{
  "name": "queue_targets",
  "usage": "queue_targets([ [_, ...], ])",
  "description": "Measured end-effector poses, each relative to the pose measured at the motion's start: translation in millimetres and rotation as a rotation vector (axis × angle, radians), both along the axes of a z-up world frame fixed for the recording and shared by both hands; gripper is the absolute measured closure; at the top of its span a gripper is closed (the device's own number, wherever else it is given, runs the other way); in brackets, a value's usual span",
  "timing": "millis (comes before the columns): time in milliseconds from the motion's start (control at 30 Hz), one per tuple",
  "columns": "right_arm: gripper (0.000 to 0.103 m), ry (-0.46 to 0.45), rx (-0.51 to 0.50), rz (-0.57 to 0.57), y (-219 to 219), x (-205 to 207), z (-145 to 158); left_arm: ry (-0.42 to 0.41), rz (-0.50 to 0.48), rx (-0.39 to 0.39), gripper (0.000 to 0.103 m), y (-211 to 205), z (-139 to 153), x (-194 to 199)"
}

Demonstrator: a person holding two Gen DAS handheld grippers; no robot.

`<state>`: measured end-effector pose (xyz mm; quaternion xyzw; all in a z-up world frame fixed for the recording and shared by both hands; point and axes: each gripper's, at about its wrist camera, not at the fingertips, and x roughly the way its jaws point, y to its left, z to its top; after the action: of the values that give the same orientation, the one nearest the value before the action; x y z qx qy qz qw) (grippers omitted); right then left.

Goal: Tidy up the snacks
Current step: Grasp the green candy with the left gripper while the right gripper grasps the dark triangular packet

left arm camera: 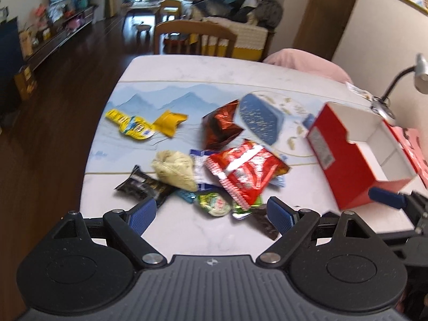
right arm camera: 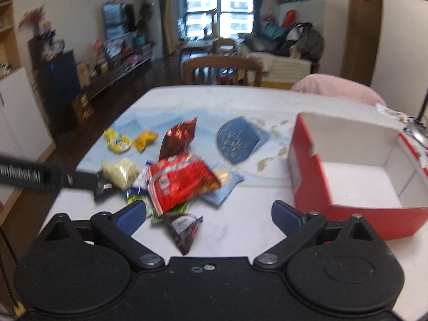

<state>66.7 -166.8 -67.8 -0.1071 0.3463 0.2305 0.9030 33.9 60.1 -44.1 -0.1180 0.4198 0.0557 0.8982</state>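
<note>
Crinkly foil snack packets (left arm camera: pixel 244 172), rect. cardboard box (right arm camera: pixel 315 182)

Soft daylight from the far window (right arm camera: pixel 218 9); motion-blurred, fisheye-bent edges.

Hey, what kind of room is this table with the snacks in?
Most likely a home's open living and dining room. A wooden dining chair stands at the far side of the white table, with a cluttered sofa behind and a big window at the back.
</note>
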Motion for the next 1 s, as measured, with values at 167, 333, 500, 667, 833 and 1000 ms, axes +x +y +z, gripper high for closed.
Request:
queue_targets([
  [167,0.013,0.063,-0.030,0.057,12,13,-24,0.038,-0.007,0.021,0.013,6,-20,7],
  [333,0.017,0.095,-0.073,0.088,22,27,-46,0.072,0.027,0.007,0.013,16,-34,16],
  [500,0.024,0.105,-0.100,0.109,32,39,-64,0.094,0.035,0.015,0.013,17,-44,25],
  [667,0.031,0.112,-0.102,0.133,39,49,-74,0.109,0.003,0.040,0.013,8,-55,34],
  [833,0.044,0.143,-0.075,0.133,39,58,-79,0.114,-0.006,0.048,0.013,4,-62,40],
  [1000,0.058,0.152,-0.051,0.163,37,57,-79,0.132,-0.011,0.049,0.013,0,-72,48],
])
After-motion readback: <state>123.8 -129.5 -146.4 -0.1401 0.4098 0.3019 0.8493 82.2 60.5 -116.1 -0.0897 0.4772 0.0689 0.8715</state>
